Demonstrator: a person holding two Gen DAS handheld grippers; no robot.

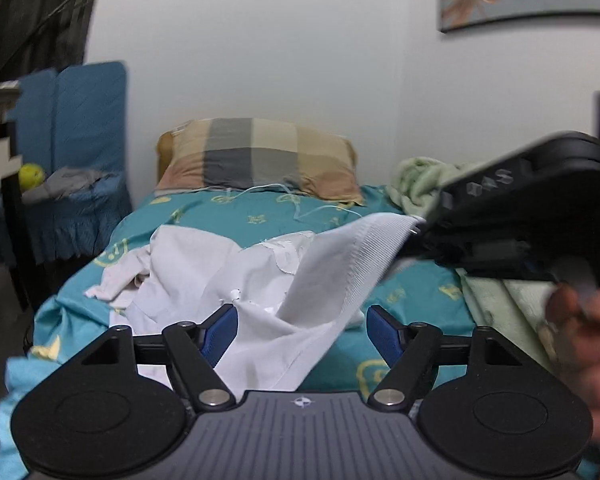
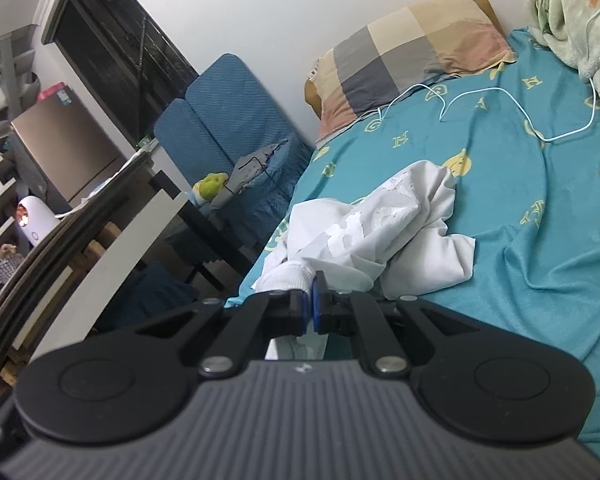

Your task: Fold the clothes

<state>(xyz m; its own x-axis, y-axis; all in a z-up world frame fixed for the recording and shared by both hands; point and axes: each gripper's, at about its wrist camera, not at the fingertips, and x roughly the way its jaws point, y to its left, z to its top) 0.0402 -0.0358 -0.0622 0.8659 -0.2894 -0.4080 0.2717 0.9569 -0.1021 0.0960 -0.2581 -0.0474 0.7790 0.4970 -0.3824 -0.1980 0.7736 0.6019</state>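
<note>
The white garment (image 1: pixel 204 272) lies crumpled near the bed's (image 2: pixel 520 184) left edge, below the pillow, so folding has barely begun. The right gripper (image 2: pixel 311 300) has its jaws pressed together on a ribbed hem, lifting that corner off the sheet. The left gripper (image 1: pixel 302 326) stands spread, cloth draped between its pads but not pinched. Spreading the garment flat and every fold appear left to do.
</note>
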